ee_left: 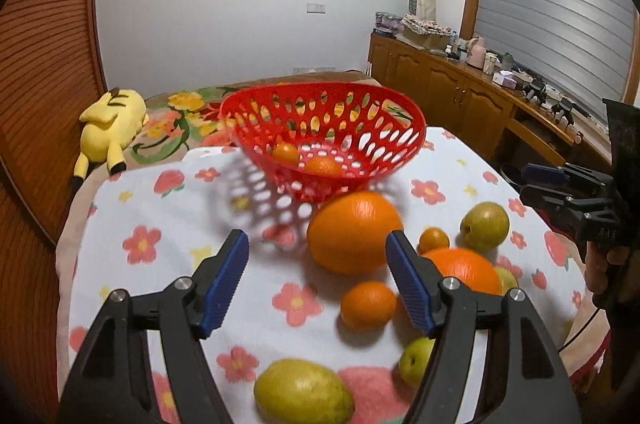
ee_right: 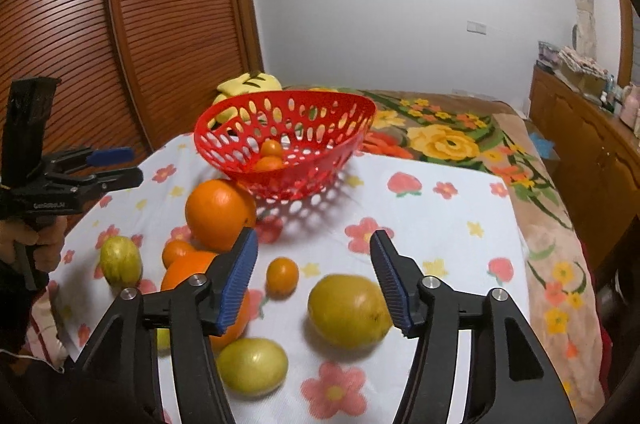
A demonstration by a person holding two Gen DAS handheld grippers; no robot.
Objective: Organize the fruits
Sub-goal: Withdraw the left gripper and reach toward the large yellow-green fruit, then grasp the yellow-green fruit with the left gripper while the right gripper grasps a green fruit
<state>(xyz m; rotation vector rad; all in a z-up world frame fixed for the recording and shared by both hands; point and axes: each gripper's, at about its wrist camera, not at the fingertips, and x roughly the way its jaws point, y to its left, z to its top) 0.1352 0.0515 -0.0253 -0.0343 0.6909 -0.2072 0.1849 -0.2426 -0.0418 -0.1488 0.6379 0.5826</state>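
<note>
A red perforated basket [ee_left: 400, 111] [ee_right: 224, 151] stands at the far side of a flowered cloth and holds two small oranges [ee_left: 286, 152] [ee_right: 272, 147]. A big orange [ee_left: 354, 232] [ee_right: 220, 214] lies just in front of it. More oranges [ee_left: 368, 304] [ee_right: 282, 275] and yellow-green fruits [ee_left: 302, 392] [ee_right: 348, 310] lie scattered on the cloth. My left gripper [ee_left: 318, 256] is open and empty, above the cloth near the big orange. My right gripper [ee_right: 314, 256] is open and empty, above a yellow-green fruit. Each gripper shows at the edge of the other view [ee_left: 544, 183] [ee_right: 116, 167].
A yellow plush toy [ee_left: 110, 127] lies on the flowered bedspread [ee_right: 448, 139] behind the cloth. A wooden slatted wardrobe [ee_right: 120, 23] stands on the left. A wooden cabinet [ee_left: 460, 91] with clutter runs along the right.
</note>
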